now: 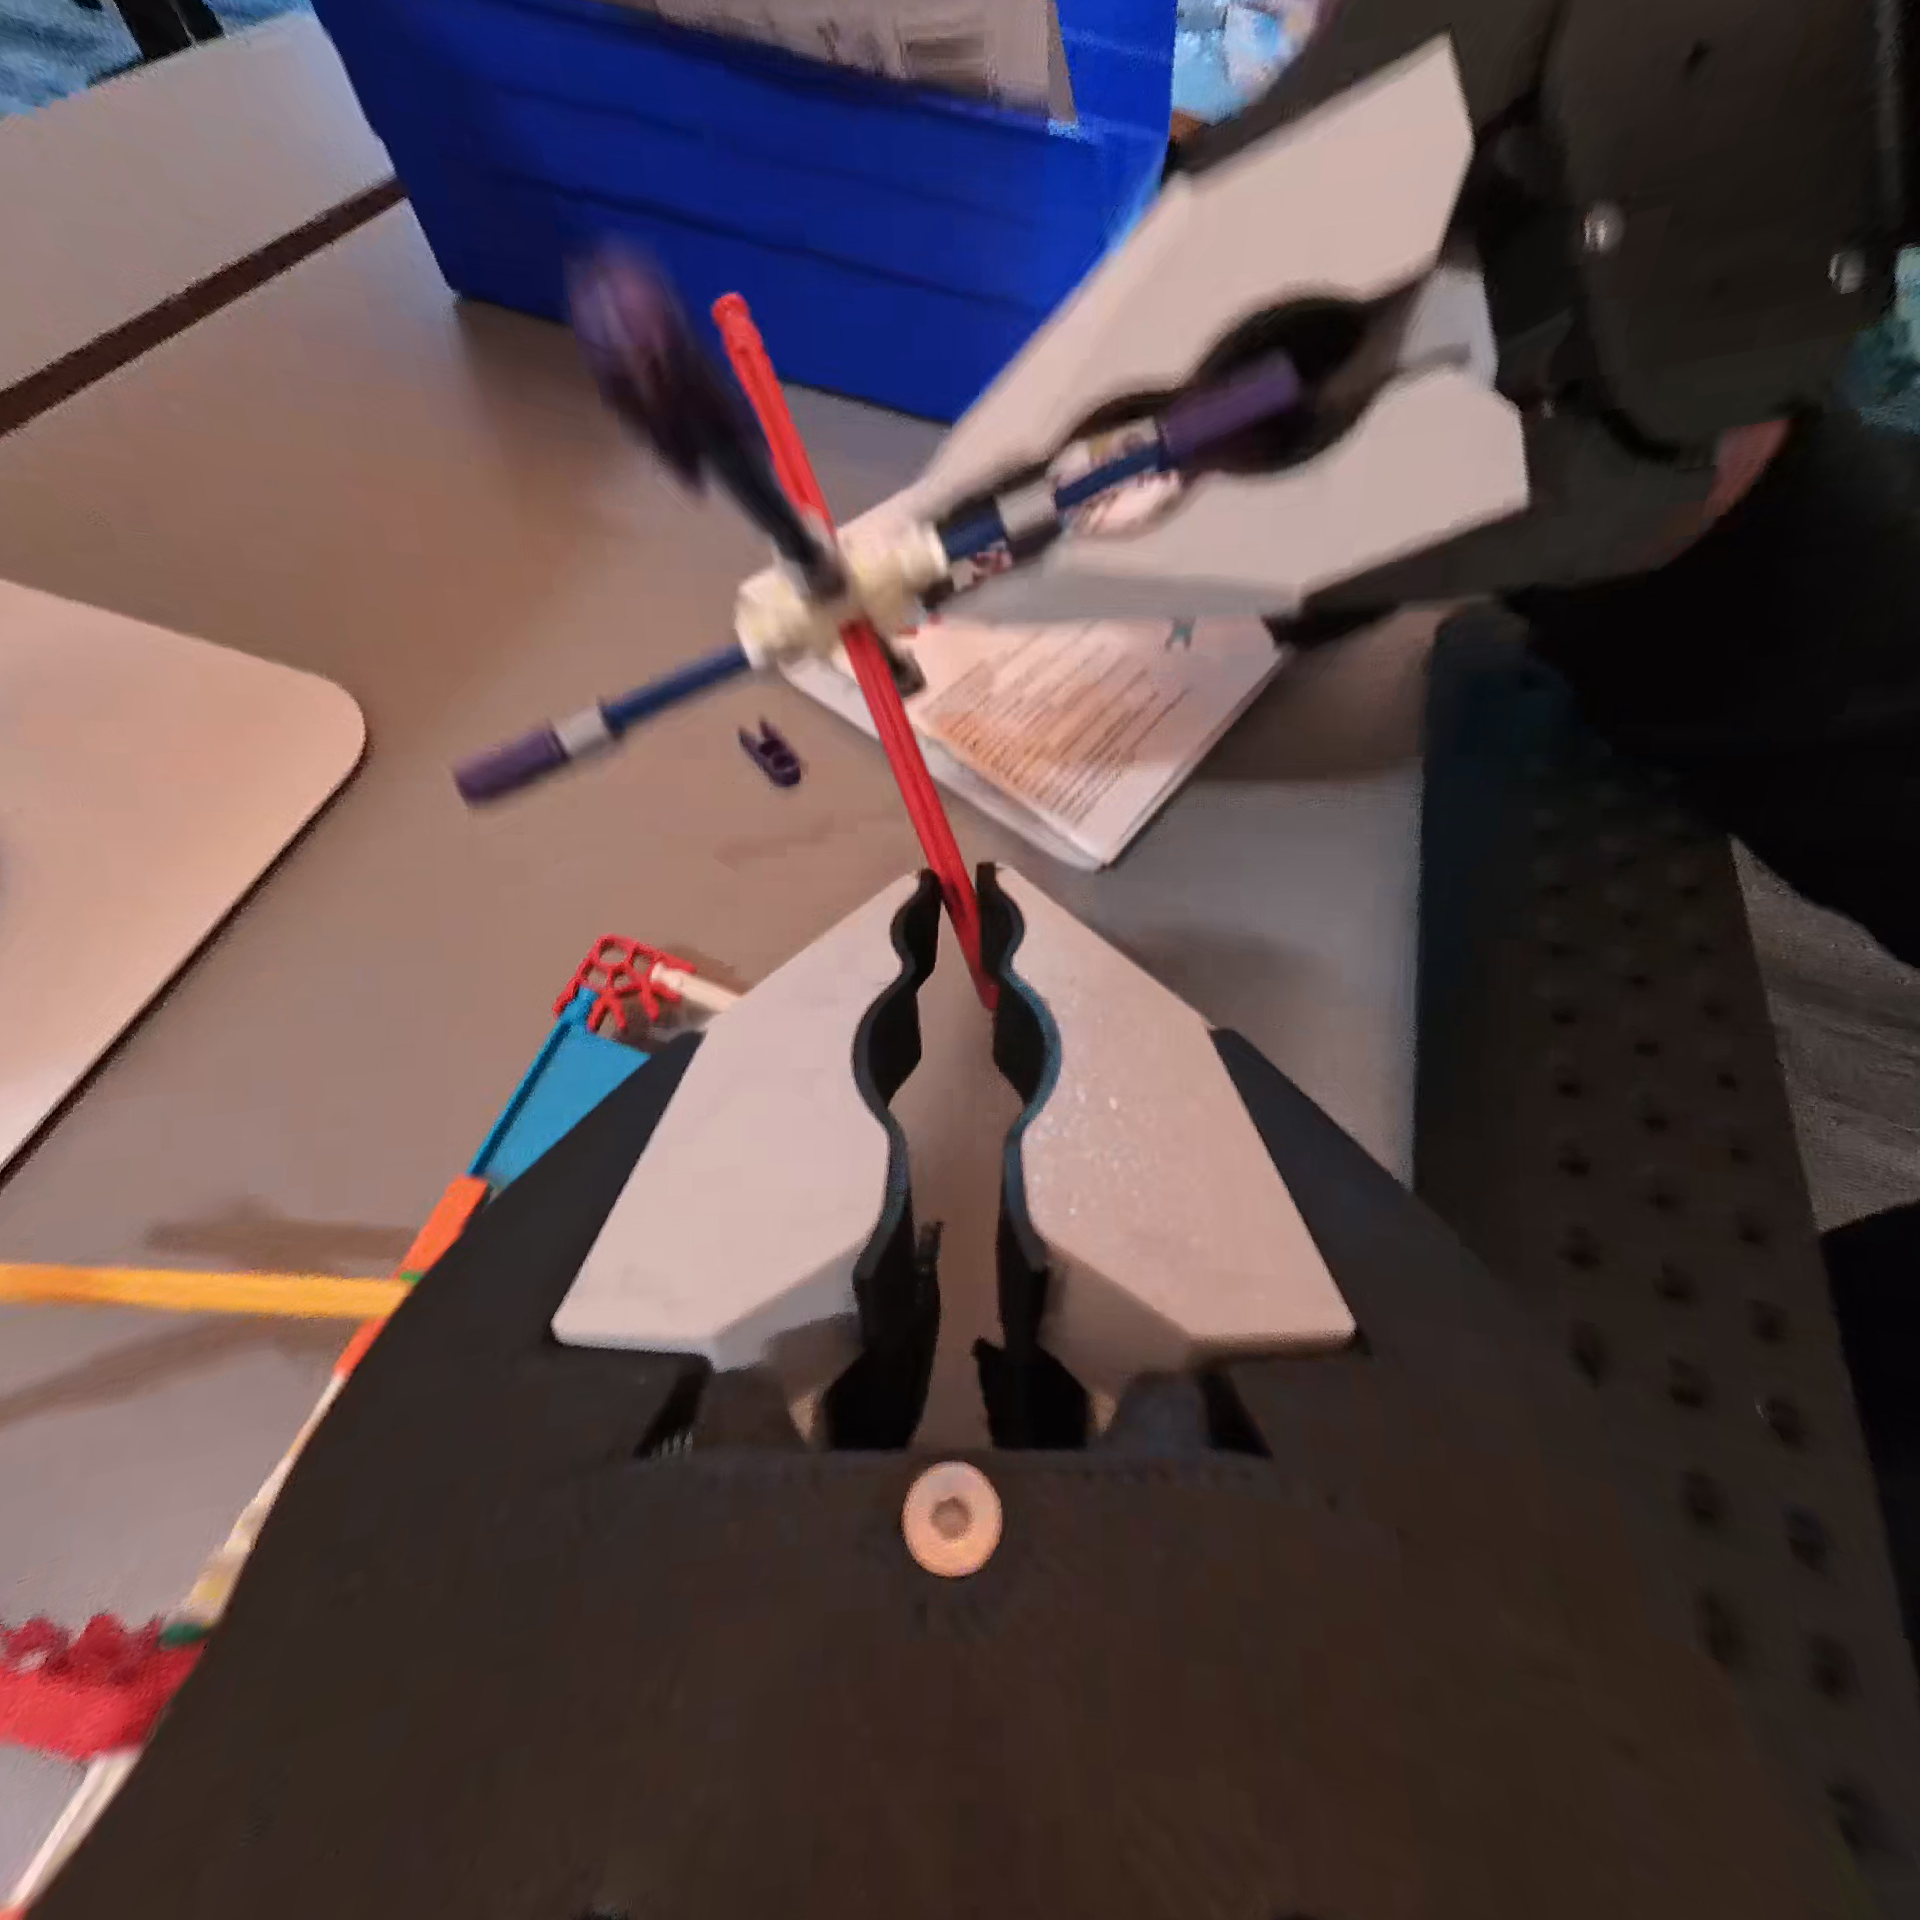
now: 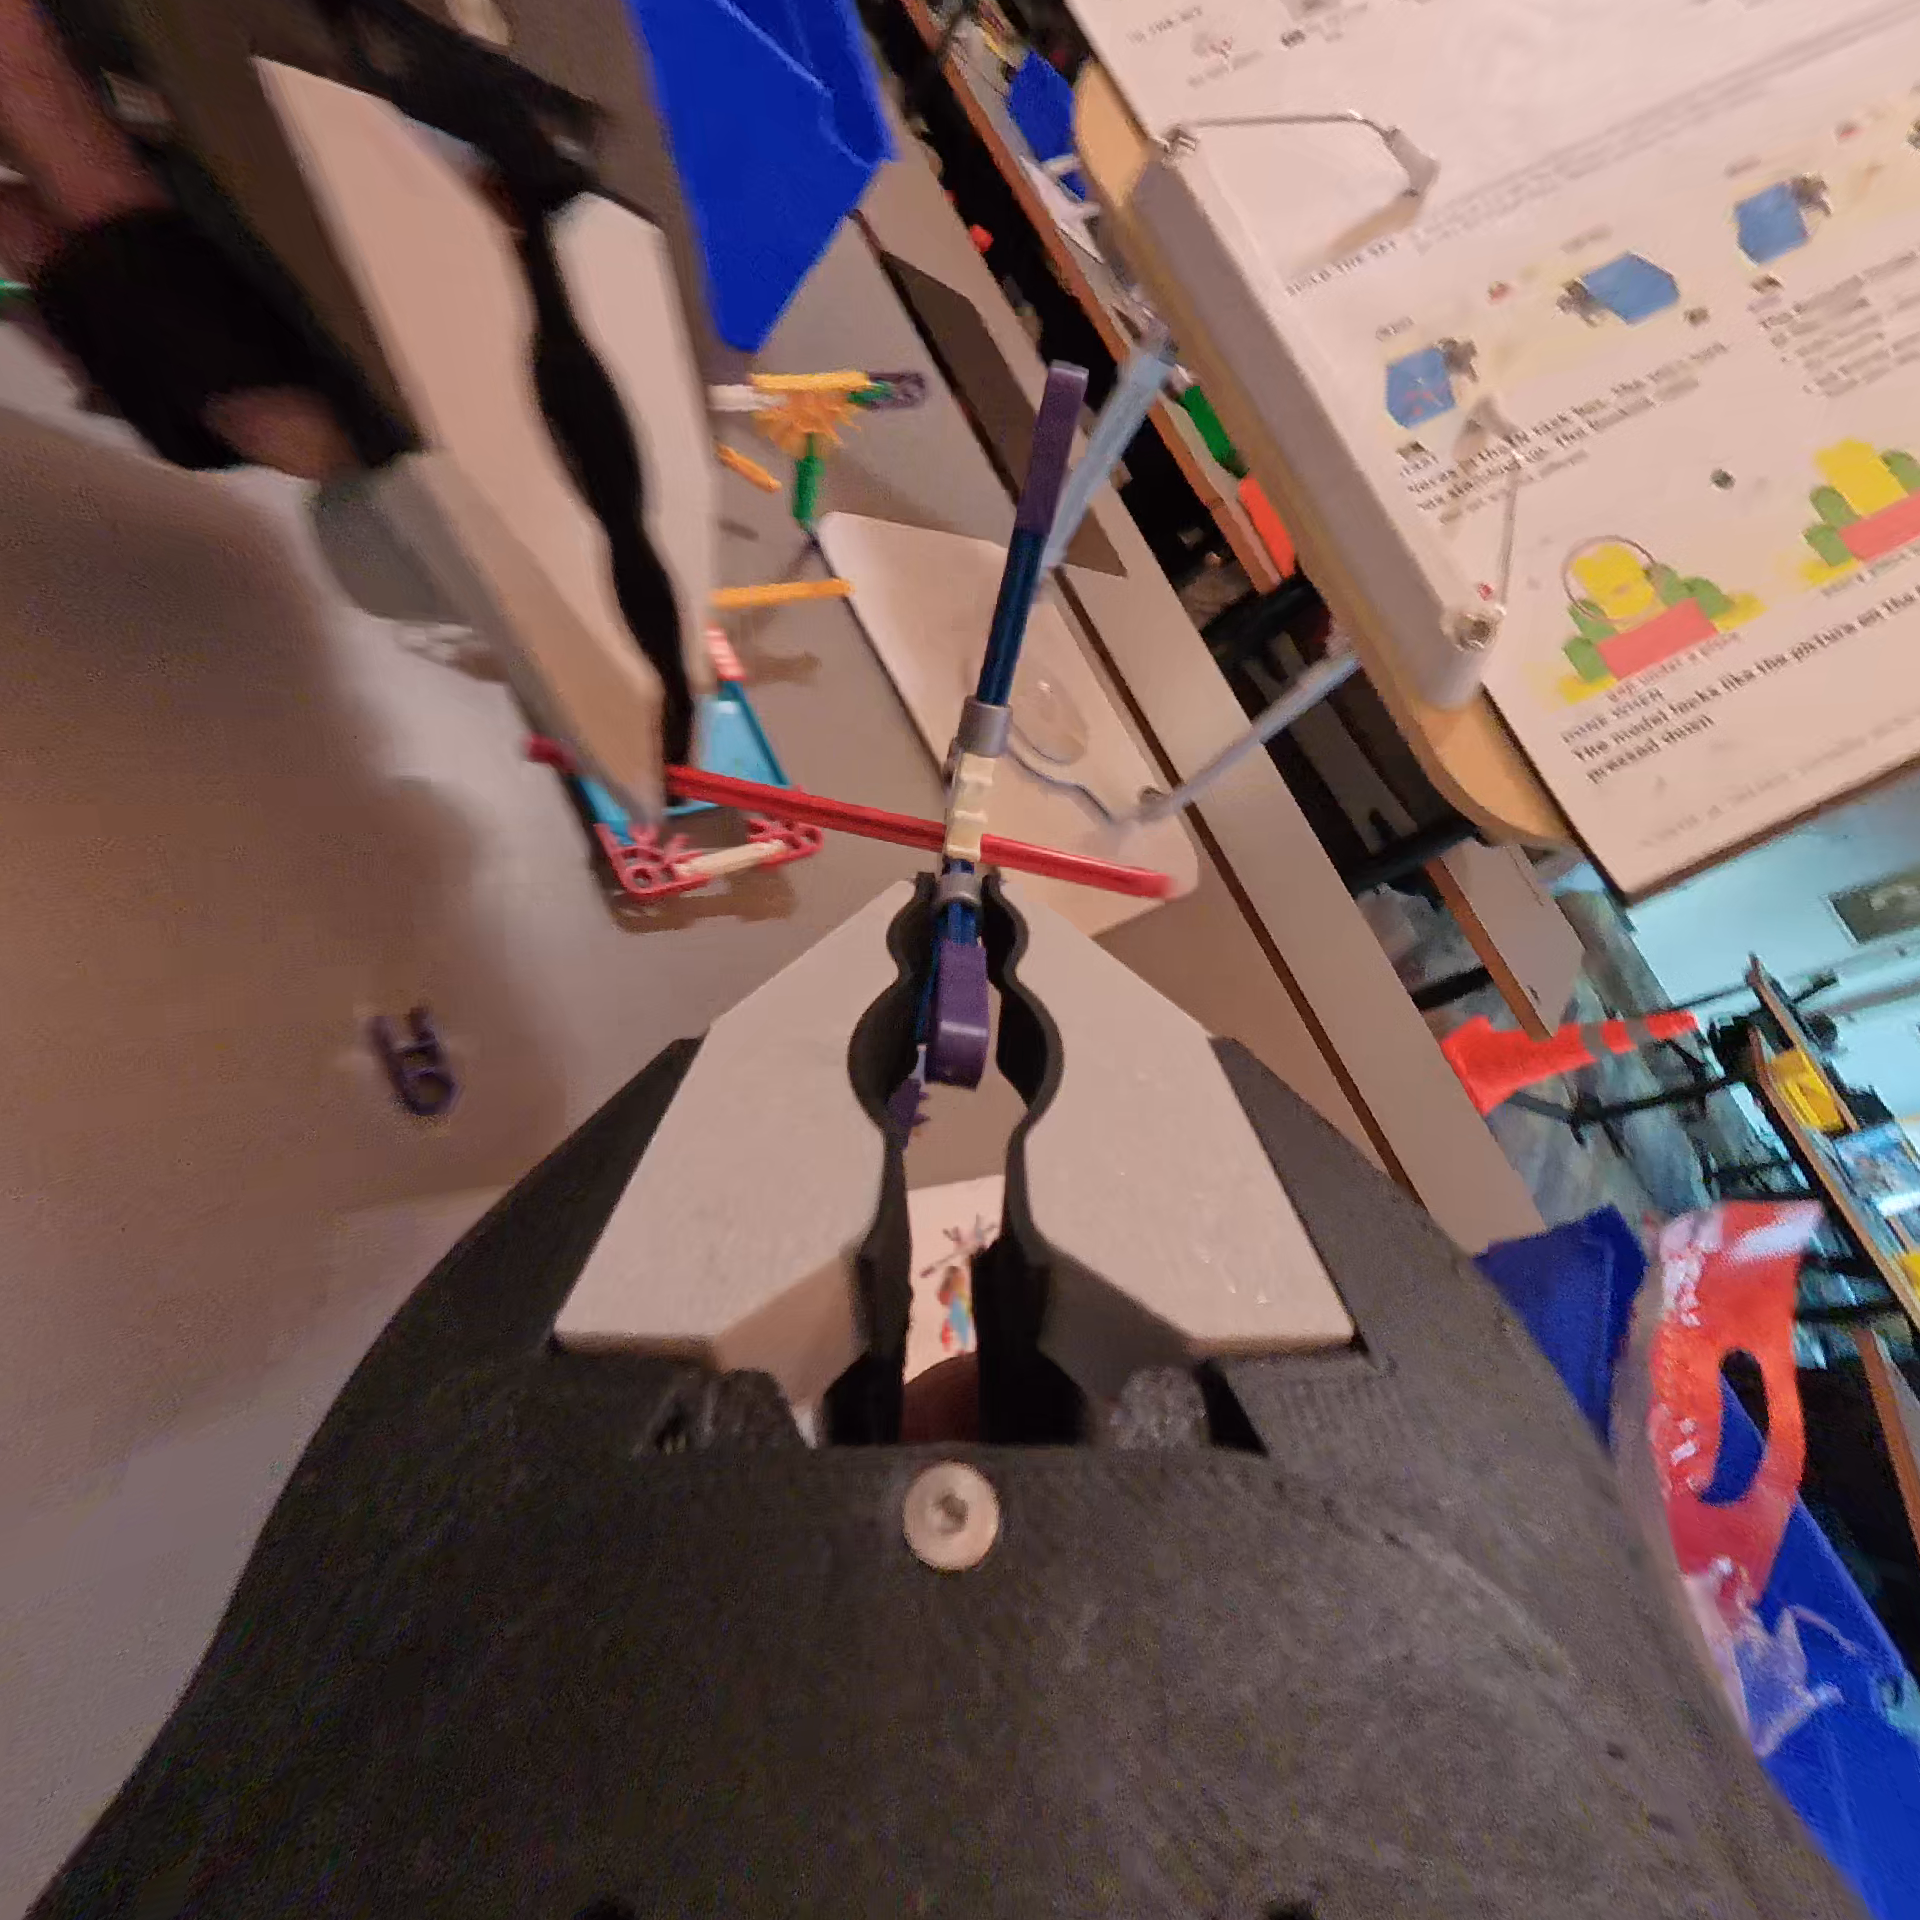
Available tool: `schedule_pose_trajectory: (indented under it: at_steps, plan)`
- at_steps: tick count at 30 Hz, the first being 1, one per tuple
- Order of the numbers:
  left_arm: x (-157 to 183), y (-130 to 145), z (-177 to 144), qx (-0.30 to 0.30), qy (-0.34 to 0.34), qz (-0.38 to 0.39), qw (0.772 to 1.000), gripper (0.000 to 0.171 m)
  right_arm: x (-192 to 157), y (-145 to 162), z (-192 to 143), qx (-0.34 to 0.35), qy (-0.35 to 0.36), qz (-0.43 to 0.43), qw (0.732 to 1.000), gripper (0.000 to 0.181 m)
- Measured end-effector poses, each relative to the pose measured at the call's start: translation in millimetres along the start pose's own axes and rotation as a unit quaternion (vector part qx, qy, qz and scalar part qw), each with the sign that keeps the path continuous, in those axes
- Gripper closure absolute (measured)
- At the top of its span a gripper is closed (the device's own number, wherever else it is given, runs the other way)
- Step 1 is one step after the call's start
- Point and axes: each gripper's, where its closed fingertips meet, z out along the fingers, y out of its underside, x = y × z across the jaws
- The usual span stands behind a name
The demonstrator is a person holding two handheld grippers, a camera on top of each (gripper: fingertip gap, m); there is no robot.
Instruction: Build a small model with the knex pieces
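A toy rod assembly hangs in the air between both grippers: a white hub connector [image 1: 831, 597] joins blue rods [image 1: 675, 704] with purple end pieces and a long red rod [image 1: 831, 582]. My left gripper [image 1: 961, 883] is shut on the lower end of the red rod. My right gripper [image 2: 961, 888] is shut on a blue rod [image 2: 951, 940] and its purple end piece [image 2: 956, 1013]; it also shows in the left wrist view [image 1: 914, 540] at the upper right. In the right wrist view the red rod [image 2: 883, 821] crosses the hub [image 2: 966, 816], with the left gripper [image 2: 634, 790] at its left end.
A loose purple connector [image 1: 771, 753] lies on the grey table [image 1: 468, 540]. An instruction booklet [image 1: 1049, 727] lies to the right. A blue bin [image 1: 790, 197] stands behind. A built piece with a red connector, blue panel and yellow rod [image 1: 613, 1018] lies near left. An instruction board [image 2: 1558, 364] stands at right. One gripper's finger ends stand about 6 centimetres off the other's.
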Motion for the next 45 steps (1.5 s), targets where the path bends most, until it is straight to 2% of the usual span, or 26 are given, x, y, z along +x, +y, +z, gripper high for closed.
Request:
schedule_pose_trajectory:
  at_steps: [3,6,9,11,14,16,19,21,22,27,29,33,39,42,45]
  plan:
    - [1.4,13.0,-11.0,-0.038,-0.005,0.012,0.999,0.167,16.9,10.5,7.2,-0.025,-0.006,0.048,0.999,0.176]
    - [5.7,40.1,-22.7,-0.102,-0.011,0.055,0.993,0.169,14.1,42.2,28.0,-0.095,-0.042,0.067,0.992,0.176]
    - [10.3,53.7,-32.0,-0.119,-0.008,0.069,0.990,0.169,5.6,61.5,44.0,-0.132,-0.069,0.070,0.986,0.174]
    - [11.9,59.7,-33.3,-0.128,-0.006,0.078,0.989,0.169,1.1,61.9,45.4,-0.139,-0.095,0.086,0.982,0.166]
    - [8.7,55.1,-30.1,-0.111,-0.013,0.088,0.990,0.169,3.2,63.3,40.0,-0.151,-0.099,0.087,0.980,0.135]
    - [11.6,51.9,-26.9,-0.096,0.001,0.100,0.990,0.169,4.9,58.1,26.0,-0.143,-0.101,0.089,0.981,0.132]
    - [4.9,60.2,-24.2,-0.126,-0.016,0.137,0.982,0.169,15.0,47.6,-5.2,-0.125,-0.077,0.082,0.986,0.136]
    - [1.1,62.7,-27.7,-0.151,-0.032,0.169,0.974,0.169,8.5,34.9,-23.5,-0.099,-0.090,0.082,0.988,0.165]
    - [4.5,68.8,-31.2,-0.176,-0.022,0.186,0.966,0.169,-2.3,27.2,-28.5,-0.082,-0.109,0.078,0.988,0.170]
    - [7.6,85.0,-50.5,-0.251,-0.027,0.254,0.934,0.169,-75.4,15.6,-19.0,-0.077,-0.208,0.029,0.975,0.176]
    - [5.0,94.4,-56.0,-0.281,-0.029,0.266,0.922,0.169,-92.7,14.4,-10.4,-0.079,-0.238,0.028,0.968,0.181]
    - [-1.0,102.3,-56.7,-0.299,-0.034,0.279,0.912,0.169,-105.8,16.1,-4.4,-0.092,-0.277,0.025,0.956,0.181]
    - [-7.8,107.3,-55.2,-0.323,-0.043,0.296,0.898,0.169,-113.6,26.0,0.8,-0.120,-0.295,0.025,0.947,0.181]
    - [-3.8,109.2,-54.2,-0.320,-0.032,0.296,0.899,0.169,-114.1,33.3,4.1,-0.133,-0.288,0.017,0.948,0.181]
    - [-2.6,106.3,-54.9,-0.316,-0.034,0.296,0.901,0.169,-109.2,27.7,2.4,-0.118,-0.286,0.036,0.950,0.181]
